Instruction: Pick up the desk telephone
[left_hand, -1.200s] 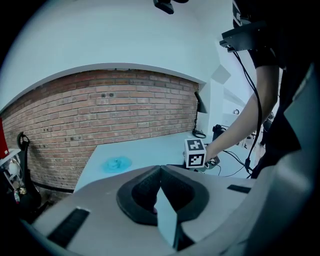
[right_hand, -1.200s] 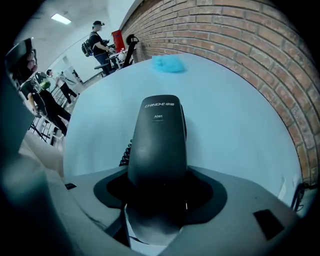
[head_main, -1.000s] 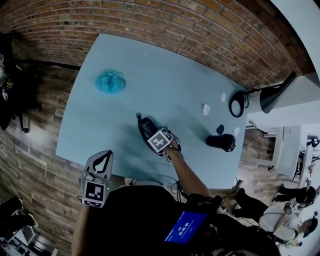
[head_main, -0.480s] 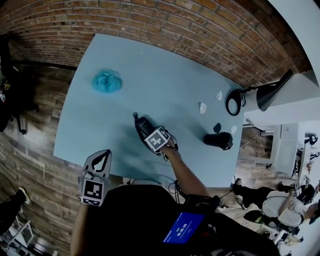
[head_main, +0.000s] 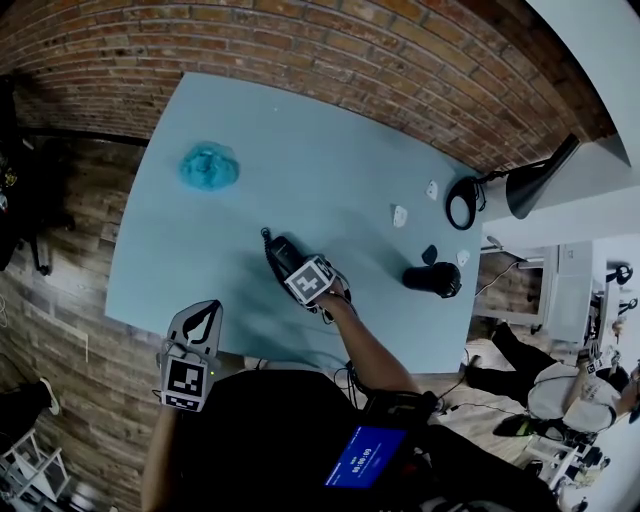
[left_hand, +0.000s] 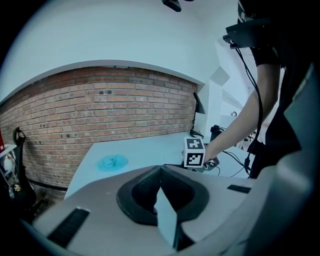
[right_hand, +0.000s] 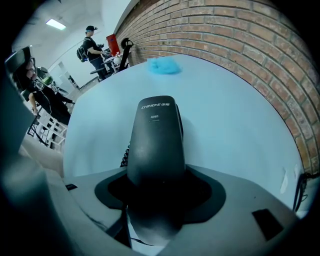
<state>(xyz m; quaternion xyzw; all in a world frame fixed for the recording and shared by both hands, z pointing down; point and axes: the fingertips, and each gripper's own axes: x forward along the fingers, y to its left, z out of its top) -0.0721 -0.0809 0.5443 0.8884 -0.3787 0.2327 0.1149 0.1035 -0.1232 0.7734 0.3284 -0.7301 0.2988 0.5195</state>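
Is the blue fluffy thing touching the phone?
No, the blue clump lies apart from the telephone, with bare table between them.

wall (head_main: 400, 40): red brick | floor (head_main: 60, 290): wood planks | table (head_main: 330, 150): pale blue

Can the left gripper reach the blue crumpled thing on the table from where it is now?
Probably yes. The left gripper is off the table's near edge, and bare table lies between it and the blue thing; the telephone sits aside. Its jaws are shut, so they must open first.

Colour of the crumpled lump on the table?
Turquoise blue. The crumpled lump shows best in the head view.
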